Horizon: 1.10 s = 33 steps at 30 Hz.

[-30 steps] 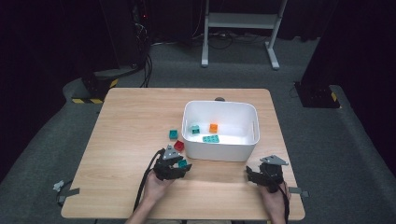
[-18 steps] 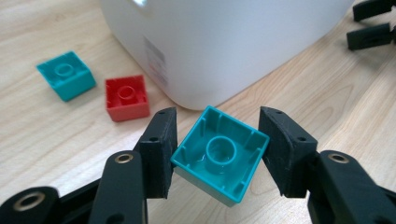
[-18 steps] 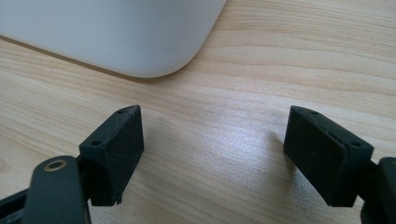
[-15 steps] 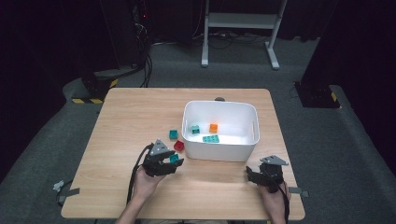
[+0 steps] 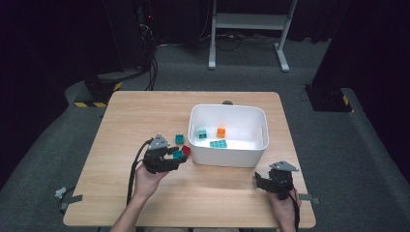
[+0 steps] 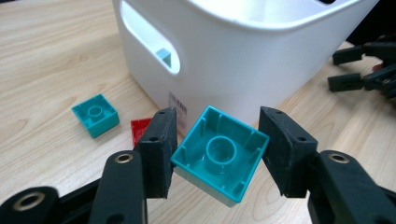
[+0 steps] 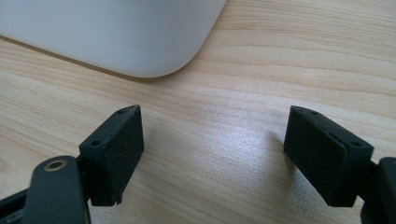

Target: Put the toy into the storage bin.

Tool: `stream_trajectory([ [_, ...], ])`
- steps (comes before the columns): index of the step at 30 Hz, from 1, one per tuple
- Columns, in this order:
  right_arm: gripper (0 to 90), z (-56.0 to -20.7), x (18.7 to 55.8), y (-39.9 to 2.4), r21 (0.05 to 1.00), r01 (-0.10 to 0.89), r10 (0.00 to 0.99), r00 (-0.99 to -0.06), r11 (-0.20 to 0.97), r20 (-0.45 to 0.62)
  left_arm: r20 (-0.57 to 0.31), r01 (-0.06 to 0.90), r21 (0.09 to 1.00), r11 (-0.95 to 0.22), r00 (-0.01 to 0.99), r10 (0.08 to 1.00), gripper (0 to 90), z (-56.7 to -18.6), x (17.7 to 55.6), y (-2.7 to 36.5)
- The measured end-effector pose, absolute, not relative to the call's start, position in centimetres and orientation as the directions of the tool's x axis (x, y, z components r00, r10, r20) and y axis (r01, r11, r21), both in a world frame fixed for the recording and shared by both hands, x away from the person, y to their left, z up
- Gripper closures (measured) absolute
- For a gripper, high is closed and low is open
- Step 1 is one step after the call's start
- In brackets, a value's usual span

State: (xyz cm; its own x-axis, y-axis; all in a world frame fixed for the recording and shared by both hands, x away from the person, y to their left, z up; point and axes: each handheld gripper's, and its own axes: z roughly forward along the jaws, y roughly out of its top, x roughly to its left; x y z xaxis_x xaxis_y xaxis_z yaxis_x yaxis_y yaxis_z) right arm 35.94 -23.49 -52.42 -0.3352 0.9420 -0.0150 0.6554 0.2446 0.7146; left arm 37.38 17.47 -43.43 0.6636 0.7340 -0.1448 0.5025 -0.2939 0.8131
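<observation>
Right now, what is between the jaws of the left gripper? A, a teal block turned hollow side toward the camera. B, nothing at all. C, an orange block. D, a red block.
A: in the left gripper view the left gripper is clamped on a teal block whose hollow underside faces the camera, while the red block lies on the table behind it.

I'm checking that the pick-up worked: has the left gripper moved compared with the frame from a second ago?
Yes. In the high view the left gripper, shut on a teal block, has risen off the table toward the white bin.
</observation>
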Motion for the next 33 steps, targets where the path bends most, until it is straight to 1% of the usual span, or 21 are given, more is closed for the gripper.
stream_trajectory([
  [6, 20.2, -52.4, 35.9, -23.5, 0.714, 0.656, 0.942, -0.335, 0.244, -0.015, -0.147, 0.496, 0.819, -0.289, 0.668, 0.730, 48.4, -42.3, 37.8, 17.6],
  [13, 20.2, -52.4, 35.9, -23.5, 0.714, 0.656, 0.942, -0.335, 0.244, -0.014, -0.174, 0.502, 0.822, -0.267, 0.669, 0.722, 48.5, -41.2, 38.2, 18.0],
  [25, 20.2, -52.4, 35.9, -23.5, 0.715, 0.656, 0.942, -0.335, 0.244, -0.014, -0.158, 0.482, 0.835, -0.264, 0.670, 0.725, 48.5, -38.8, 39.1, 18.3],
  [29, 20.2, -52.4, 35.9, -23.5, 0.715, 0.656, 0.942, -0.335, 0.244, -0.014, -0.197, 0.482, 0.847, -0.222, 0.674, 0.712, 48.5, -38.0, 39.3, 18.5],
  [33, 20.1, -52.4, 35.9, -23.5, 0.714, 0.656, 0.942, -0.335, 0.244, -0.014, -0.198, 0.478, 0.849, -0.224, 0.683, 0.703, 48.5, -37.3, 39.8, 18.4],
])
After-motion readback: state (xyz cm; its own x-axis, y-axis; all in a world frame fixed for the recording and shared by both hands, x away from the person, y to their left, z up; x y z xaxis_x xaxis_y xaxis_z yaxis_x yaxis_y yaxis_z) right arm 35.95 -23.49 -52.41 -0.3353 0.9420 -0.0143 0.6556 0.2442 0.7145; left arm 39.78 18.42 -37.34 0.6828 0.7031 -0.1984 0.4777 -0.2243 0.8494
